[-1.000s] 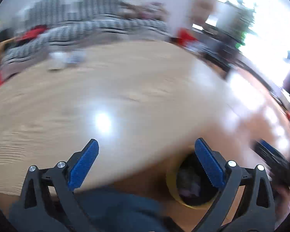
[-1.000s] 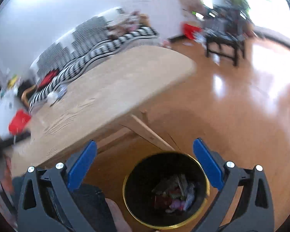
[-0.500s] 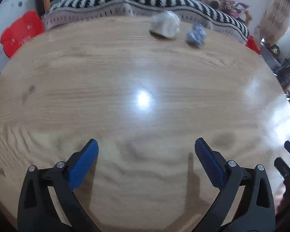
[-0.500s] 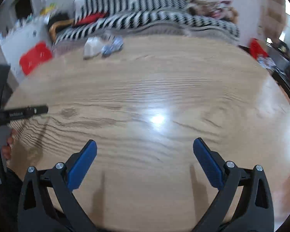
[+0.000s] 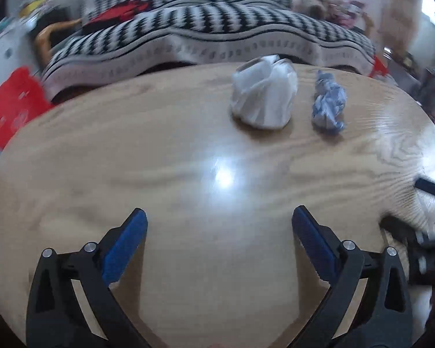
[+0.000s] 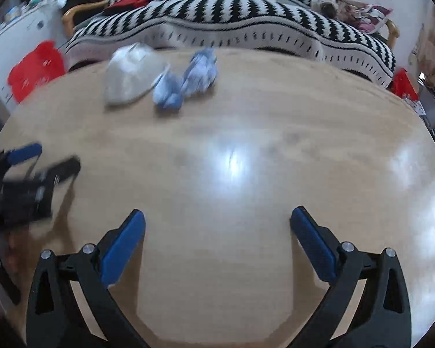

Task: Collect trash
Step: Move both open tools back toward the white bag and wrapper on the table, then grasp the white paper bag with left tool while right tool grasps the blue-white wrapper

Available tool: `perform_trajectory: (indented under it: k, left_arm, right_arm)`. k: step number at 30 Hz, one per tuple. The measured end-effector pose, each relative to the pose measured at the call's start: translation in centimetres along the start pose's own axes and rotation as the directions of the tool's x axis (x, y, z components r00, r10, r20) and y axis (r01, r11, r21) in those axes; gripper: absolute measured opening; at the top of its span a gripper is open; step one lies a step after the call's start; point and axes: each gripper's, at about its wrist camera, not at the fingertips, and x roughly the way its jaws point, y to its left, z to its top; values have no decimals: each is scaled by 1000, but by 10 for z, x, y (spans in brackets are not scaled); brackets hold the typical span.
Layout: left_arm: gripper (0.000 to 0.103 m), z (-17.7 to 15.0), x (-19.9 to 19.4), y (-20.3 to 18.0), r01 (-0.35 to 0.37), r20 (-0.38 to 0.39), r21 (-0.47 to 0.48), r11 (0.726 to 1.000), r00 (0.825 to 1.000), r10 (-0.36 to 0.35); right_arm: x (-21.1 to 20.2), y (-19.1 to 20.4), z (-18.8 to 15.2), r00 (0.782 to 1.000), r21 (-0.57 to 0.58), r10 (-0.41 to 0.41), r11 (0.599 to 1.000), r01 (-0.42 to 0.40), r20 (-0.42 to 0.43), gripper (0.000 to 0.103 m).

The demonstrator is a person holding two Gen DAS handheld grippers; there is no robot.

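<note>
A crumpled white wad and a crumpled blue-white wad lie side by side near the far edge of the wooden table. My left gripper is open and empty, low over the near part of the table, well short of both. In the right wrist view the white wad and the blue-white wad lie far left. My right gripper is open and empty over the table. The left gripper shows blurred at the left edge.
A sofa with a black-and-white zigzag blanket stands behind the table. A red item sits at the left. A lamp glare shines mid-table. The right gripper shows at the right edge.
Both grippers swung from above the floor trash bin up over the table. They have since moved closer to the two wads, which now look larger.
</note>
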Motion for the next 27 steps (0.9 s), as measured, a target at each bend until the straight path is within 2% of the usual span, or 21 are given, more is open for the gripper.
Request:
perform_trajectory:
  k: [1, 3, 5, 8, 12, 17, 22, 25, 27]
  left_arm:
    - [97, 5, 5, 0, 16, -1, 24, 1000, 1000, -16]
    - [97, 17, 13, 2, 44, 0, 64, 997, 999, -44]
    - [97, 25, 20, 4, 42, 2, 56, 998, 999, -42]
    - [97, 37, 28, 1, 52, 2, 73, 996, 999, -52]
    - [97, 48, 34, -9, 59, 4, 83, 995, 998, -59]
    - [97, 61, 44, -13, 46, 5, 62, 997, 999, -46]
    - [97, 64, 47, -20, 35, 2, 53, 998, 999, -35]
    - [98, 63, 47, -23, 34, 2, 58, 998, 999, -34]
    - [98, 62, 46, -23, 33, 2, 49, 998, 999, -33]
  right_arm:
    - [0, -4, 6, 1000, 34, 28, 999, -28, 2, 98]
    - [1, -16, 26, 985, 170, 168, 971, -170, 27, 97]
    - [2, -16, 43, 983, 192, 175, 964, -183, 57, 97]
    - [11, -7, 71, 989, 172, 133, 975, -142, 64, 97]
    - [26, 7, 91, 997, 145, 64, 987, -71, 53, 97]
    - [48, 17, 91, 999, 89, -40, 995, 41, -12, 97]
    - [57, 9, 87, 999, 80, -45, 996, 45, -10, 98]
    - [57, -2, 85, 997, 83, -78, 994, 77, 11, 98]
    - [56, -7, 83, 997, 65, -73, 995, 71, 36, 98]
